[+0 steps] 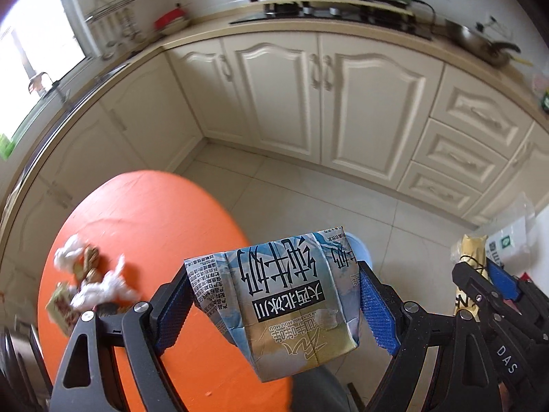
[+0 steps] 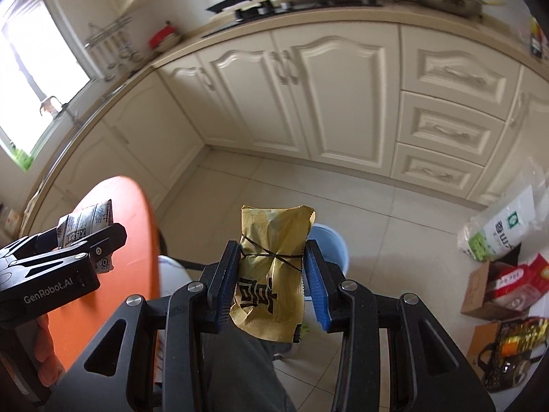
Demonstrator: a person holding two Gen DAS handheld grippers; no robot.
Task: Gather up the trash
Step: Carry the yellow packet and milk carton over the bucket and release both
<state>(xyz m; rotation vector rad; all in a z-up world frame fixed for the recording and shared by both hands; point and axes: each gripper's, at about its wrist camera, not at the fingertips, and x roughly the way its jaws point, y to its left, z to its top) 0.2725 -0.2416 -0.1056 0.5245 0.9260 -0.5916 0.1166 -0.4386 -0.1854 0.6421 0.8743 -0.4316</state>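
Note:
My left gripper (image 1: 274, 295) is shut on a crumpled blue and silver milk carton (image 1: 284, 305) and holds it in the air over the edge of the round orange table (image 1: 147, 213). My right gripper (image 2: 271, 274) is shut on a yellow snack wrapper (image 2: 271, 271) and holds it above a light blue bin (image 2: 329, 243) on the floor. The left gripper with the carton also shows in the right wrist view (image 2: 85, 240). The right gripper with the wrapper shows in the left wrist view (image 1: 480, 274). More trash (image 1: 89, 281), crumpled white tissues and a small box, lies on the table's left side.
Cream kitchen cabinets (image 1: 308, 103) run along the back and the left. Bags and cardboard boxes (image 2: 504, 274) stand on the tiled floor at the right. A dark chair (image 1: 17, 360) is at the table's left. A grey trouser leg (image 2: 240, 370) is below the grippers.

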